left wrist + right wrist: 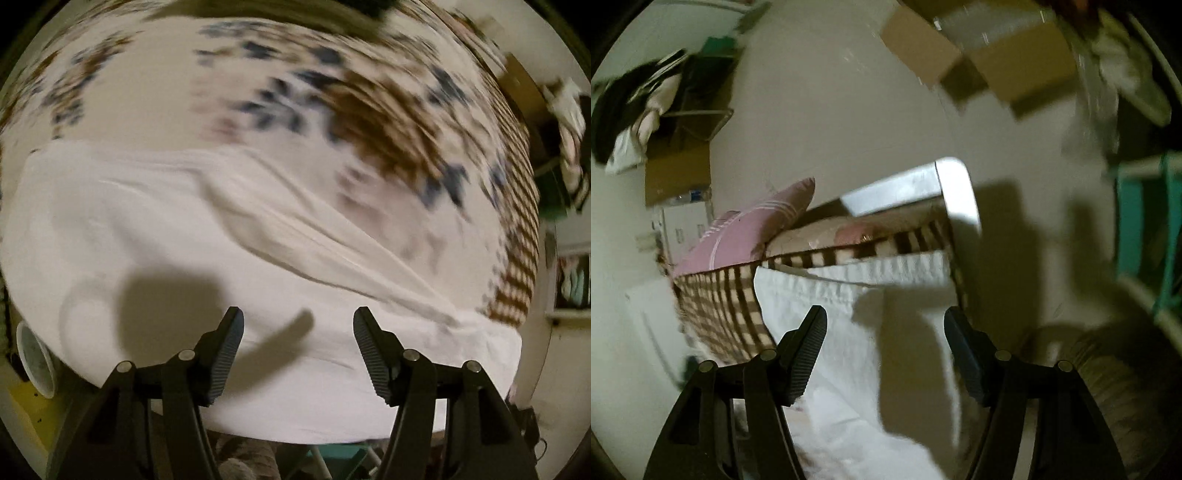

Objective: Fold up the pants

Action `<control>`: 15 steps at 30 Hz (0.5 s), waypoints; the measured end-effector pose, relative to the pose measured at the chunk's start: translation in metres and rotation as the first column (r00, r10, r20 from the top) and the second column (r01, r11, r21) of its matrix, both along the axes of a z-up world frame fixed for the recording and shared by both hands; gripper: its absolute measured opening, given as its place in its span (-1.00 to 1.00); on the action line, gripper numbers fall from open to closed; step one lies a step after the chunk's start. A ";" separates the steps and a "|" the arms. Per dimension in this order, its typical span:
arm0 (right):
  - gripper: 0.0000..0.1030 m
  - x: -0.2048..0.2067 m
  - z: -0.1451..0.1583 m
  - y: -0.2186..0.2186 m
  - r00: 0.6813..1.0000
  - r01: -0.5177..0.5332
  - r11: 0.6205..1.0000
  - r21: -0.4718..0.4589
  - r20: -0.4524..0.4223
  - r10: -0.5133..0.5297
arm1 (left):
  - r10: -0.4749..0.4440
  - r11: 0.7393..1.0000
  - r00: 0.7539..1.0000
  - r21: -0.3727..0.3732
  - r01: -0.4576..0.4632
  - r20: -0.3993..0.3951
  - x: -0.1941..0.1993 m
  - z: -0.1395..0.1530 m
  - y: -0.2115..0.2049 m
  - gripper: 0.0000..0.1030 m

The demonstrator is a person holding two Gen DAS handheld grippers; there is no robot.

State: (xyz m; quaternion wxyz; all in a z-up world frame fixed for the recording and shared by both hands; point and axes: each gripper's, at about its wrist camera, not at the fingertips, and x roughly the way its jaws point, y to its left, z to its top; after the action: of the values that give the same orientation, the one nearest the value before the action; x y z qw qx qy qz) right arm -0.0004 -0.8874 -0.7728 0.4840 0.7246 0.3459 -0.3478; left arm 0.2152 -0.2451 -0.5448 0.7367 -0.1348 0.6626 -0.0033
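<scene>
Left wrist: left tool (298,354) hung apart, empty, above white pants (155,236) lying flat on the patterned bed (369,110). Right wrist: right tool (885,356) apart, empty, over the waistband (886,267) at the bed's edge. Risk: overhanging cloth could slip, undoing the fold.

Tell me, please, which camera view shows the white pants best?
The left wrist view: the white pants spread flat across most of it, over the floral bedcover. The right wrist view catches only the gathered waistband end at the bed's edge, partly in shadow.
</scene>
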 end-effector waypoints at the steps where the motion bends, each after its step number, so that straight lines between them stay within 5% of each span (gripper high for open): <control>1: 0.24 0.001 -0.005 0.002 1.000 0.004 1.000 0.027 0.025 -0.004 | -0.023 1.000 1.000 -0.001 0.023 -0.006 -0.001 -0.002 -0.012 0.15; 4: 0.03 0.004 -0.020 0.011 0.997 0.009 0.995 0.095 0.081 -0.017 | -0.091 0.996 0.996 0.004 0.091 -0.023 -0.006 -0.005 -0.045 0.15; 5: -0.15 0.005 -0.023 0.013 0.995 0.012 0.994 0.105 0.099 -0.023 | -0.105 0.994 0.994 0.004 0.105 -0.028 -0.007 -0.006 -0.052 0.15; 6: -0.55 0.005 -0.027 0.014 0.993 0.016 0.994 0.107 0.115 -0.029 | -0.121 0.993 0.992 0.007 0.121 -0.033 -0.009 -0.008 -0.058 0.15; 8: -0.82 0.007 -0.025 0.014 0.991 0.014 0.997 0.072 0.132 -0.024 | -0.142 0.990 0.989 0.015 0.142 -0.038 -0.013 -0.009 -0.069 0.15; 15: -0.88 0.001 0.019 0.005 0.989 -0.085 0.983 -0.163 0.104 0.102 | -0.148 0.988 0.988 0.036 0.150 -0.047 -0.020 -0.013 -0.074 0.15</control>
State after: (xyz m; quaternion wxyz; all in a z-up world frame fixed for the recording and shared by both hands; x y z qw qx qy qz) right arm 0.0003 -0.8823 -0.7540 0.5743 0.6853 0.3234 -0.3097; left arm 0.1947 -0.3190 -0.5576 0.7221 -0.0703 0.6869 -0.0425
